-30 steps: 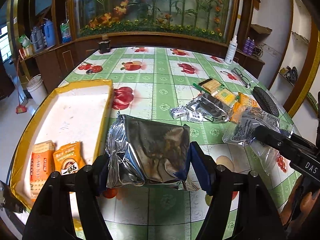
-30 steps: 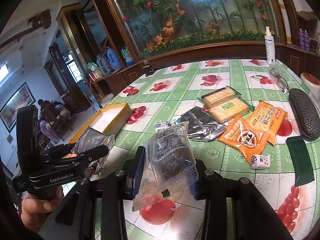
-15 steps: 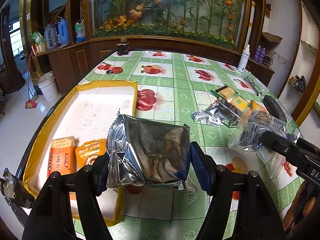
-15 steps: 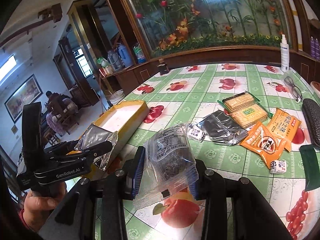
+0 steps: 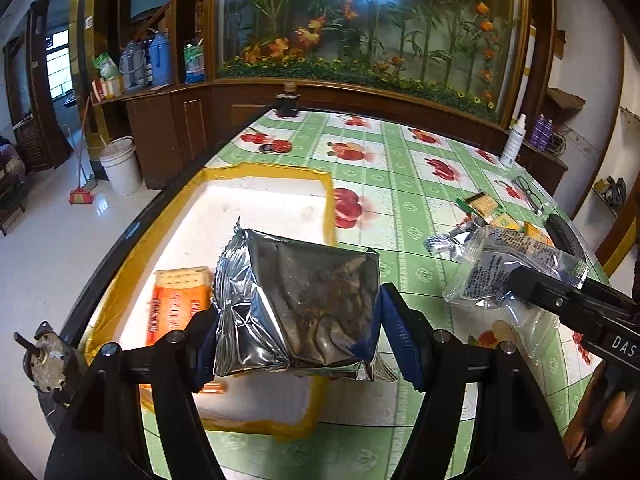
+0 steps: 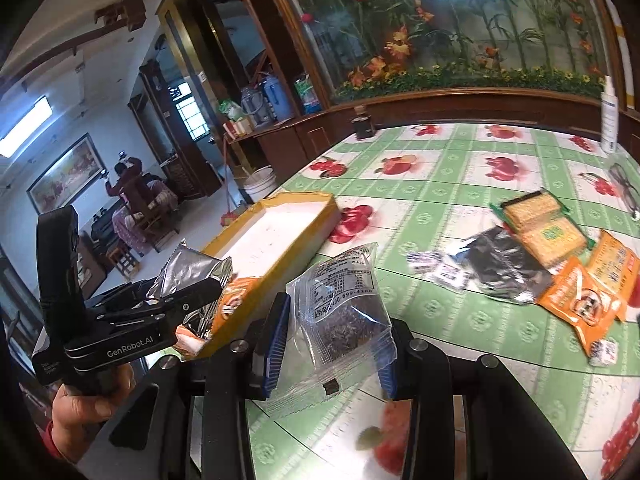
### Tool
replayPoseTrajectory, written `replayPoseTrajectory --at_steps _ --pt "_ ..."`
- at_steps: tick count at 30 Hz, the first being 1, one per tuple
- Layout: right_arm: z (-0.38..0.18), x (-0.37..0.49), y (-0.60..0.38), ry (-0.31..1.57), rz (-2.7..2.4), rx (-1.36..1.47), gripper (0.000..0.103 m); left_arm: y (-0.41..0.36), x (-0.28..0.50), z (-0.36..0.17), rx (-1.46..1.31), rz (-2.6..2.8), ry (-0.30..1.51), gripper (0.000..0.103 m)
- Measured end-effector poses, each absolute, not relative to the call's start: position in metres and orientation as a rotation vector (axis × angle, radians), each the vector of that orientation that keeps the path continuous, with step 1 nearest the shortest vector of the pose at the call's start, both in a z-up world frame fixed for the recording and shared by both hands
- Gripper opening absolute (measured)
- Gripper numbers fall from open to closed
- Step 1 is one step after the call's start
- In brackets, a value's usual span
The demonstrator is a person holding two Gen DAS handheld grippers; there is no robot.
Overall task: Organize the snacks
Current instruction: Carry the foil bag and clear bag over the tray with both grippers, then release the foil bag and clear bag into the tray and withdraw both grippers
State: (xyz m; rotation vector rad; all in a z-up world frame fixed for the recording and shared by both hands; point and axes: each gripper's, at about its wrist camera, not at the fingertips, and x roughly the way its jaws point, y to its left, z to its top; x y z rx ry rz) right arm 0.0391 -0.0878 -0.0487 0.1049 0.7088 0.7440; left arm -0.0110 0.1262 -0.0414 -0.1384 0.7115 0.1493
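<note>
Silver foil filled the left wrist view: the left tongs (image 5: 298, 340) were closed on a crinkled foil packet (image 5: 304, 304), pinched from both sides by the blue pads (image 5: 394, 332). Half a second earlier that packet had hung over the near rim of the yellow-edged tray (image 5: 120, 280); now it hung over the tray's white floor, just beside the orange cracker pack (image 5: 176, 308) already lying inside. A second ago it had been over the green tablecloth, so the carry to the tray looked nearly complete, and what remained was to lower and let go.

The right tongs (image 6: 332, 344) were likewise closed, on a clear packet of dark bits (image 6: 344, 312) with printed text at its top. They had trailed the left pair towards the tray, yet the packet was above the table (image 6: 440, 208), near the tray's long side but not over it. That delivery seemed likely to come second.

Further right on the table the unsorted snacks waited: a flat foil packet (image 6: 504, 268), two biscuit packs (image 6: 540, 220), orange sachets (image 6: 580, 300) and small wrapped sweets (image 6: 448, 276). With only an orange pack or two visible in the tray, I judged the sorting to be at an early stage.

A release from too high might let the light foil packet slide against the cracker pack or tip onto the rim.
</note>
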Motion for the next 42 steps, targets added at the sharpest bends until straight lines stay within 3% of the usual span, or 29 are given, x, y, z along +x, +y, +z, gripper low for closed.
replayPoseTrajectory --at_steps 19,42 --pt "-0.044 0.060 0.044 0.722 0.947 0.063 0.039 0.206 -0.024 -0.058 -0.233 0.310 0.726 0.070" --pt "-0.083 0.095 0.104 0.814 0.933 0.004 0.039 0.210 -0.005 -0.084 -0.222 0.321 0.813 0.070"
